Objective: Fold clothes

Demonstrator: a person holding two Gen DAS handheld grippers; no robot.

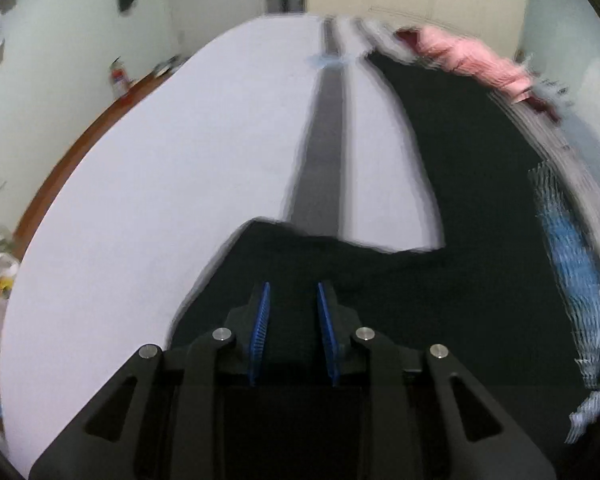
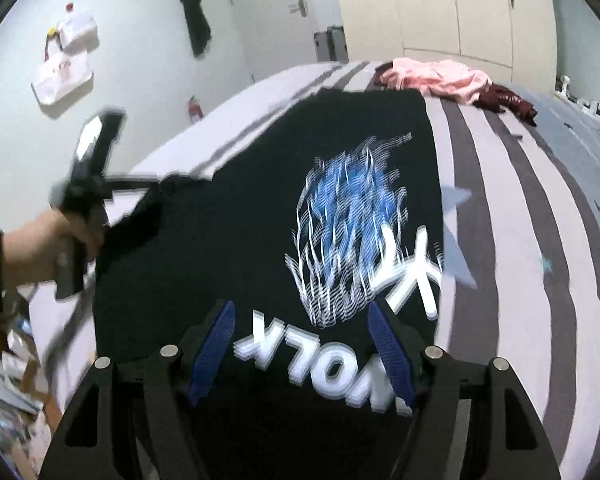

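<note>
A black T-shirt (image 2: 220,240) with a blue and white print (image 2: 348,216) lies spread on the striped bed cover (image 2: 500,200). My right gripper (image 2: 300,306) hangs open just above the shirt's near edge, its blue pads wide apart over the white lettering and nothing pressed between them. In the left wrist view the black T-shirt (image 1: 460,200) fills the right side, and my left gripper (image 1: 292,292) hovers over a dark sleeve part with a narrow gap between its pads. Seen from the right, the left gripper (image 2: 152,184) is blurred, held by a hand (image 2: 40,240) at the shirt's left sleeve (image 2: 148,208).
A pink garment (image 2: 440,76) and a maroon one (image 2: 508,100) lie bunched at the bed's far end; the pink garment (image 1: 472,56) shows in the left view too. A wardrobe (image 2: 440,8) stands behind. Clutter (image 2: 8,360) covers the floor left of the bed.
</note>
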